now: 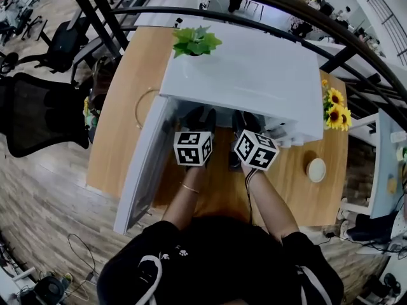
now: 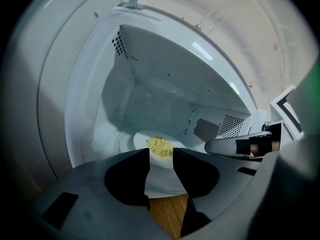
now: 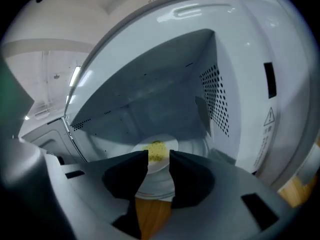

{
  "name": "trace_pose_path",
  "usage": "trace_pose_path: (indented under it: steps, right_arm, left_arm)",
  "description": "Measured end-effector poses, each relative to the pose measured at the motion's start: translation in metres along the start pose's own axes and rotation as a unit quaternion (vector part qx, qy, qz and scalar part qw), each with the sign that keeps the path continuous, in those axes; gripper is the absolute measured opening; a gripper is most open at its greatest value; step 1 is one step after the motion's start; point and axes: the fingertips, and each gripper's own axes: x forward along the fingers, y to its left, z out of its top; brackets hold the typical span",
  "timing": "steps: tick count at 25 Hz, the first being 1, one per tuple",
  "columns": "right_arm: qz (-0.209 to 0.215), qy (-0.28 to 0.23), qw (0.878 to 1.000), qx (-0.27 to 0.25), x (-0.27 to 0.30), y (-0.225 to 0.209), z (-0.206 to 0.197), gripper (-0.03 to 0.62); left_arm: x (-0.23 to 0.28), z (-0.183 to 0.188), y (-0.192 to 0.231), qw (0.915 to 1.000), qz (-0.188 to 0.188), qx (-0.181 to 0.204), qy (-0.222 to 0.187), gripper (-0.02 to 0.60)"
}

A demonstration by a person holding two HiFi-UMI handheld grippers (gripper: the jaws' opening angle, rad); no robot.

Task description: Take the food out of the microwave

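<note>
A white microwave (image 1: 254, 75) stands on the wooden table (image 1: 127, 88) with its door (image 1: 141, 170) swung open to the left. Inside, on the turntable, sits a white plate (image 2: 150, 140) with a small heap of yellow food (image 2: 159, 145), which the right gripper view shows too as plate (image 3: 165, 145) and food (image 3: 156, 151). My left gripper (image 2: 161, 156) and right gripper (image 3: 158, 159) are side by side at the oven's mouth, both open, with the plate just beyond their tips. Neither touches it. From the head view the plate is hidden.
A potted green plant (image 1: 196, 41) stands on the microwave's top. Sunflowers (image 1: 335, 107) and a small round white dish (image 1: 316, 169) are on the table to the right. Black office chairs (image 1: 38, 113) stand to the left. The right gripper's body (image 2: 240, 145) shows beside my left one.
</note>
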Motion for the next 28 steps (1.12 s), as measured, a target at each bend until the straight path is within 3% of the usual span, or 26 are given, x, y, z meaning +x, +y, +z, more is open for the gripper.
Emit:
trace_pose_path:
  steps: [8, 15, 28]
  right_arm:
    - [0.007, 0.001, 1.0, -0.02, 0.023, 0.005, -0.004, 0.164]
    - [0.002, 0.002, 0.999, -0.039, 0.037, -0.001, -0.004, 0.238]
    - [-0.01, 0.012, 0.996, -0.083, 0.053, -0.003, -0.009, 0.268]
  left_arm:
    - [0.019, -0.001, 0.009, 0.9989, 0.009, 0.03, 0.034, 0.203]
    - [0.033, -0.003, 0.015, 0.9962, 0.014, 0.054, 0.067, 0.252]
    - [0.043, -0.006, 0.016, 0.9946, 0.003, 0.065, 0.081, 0.258]
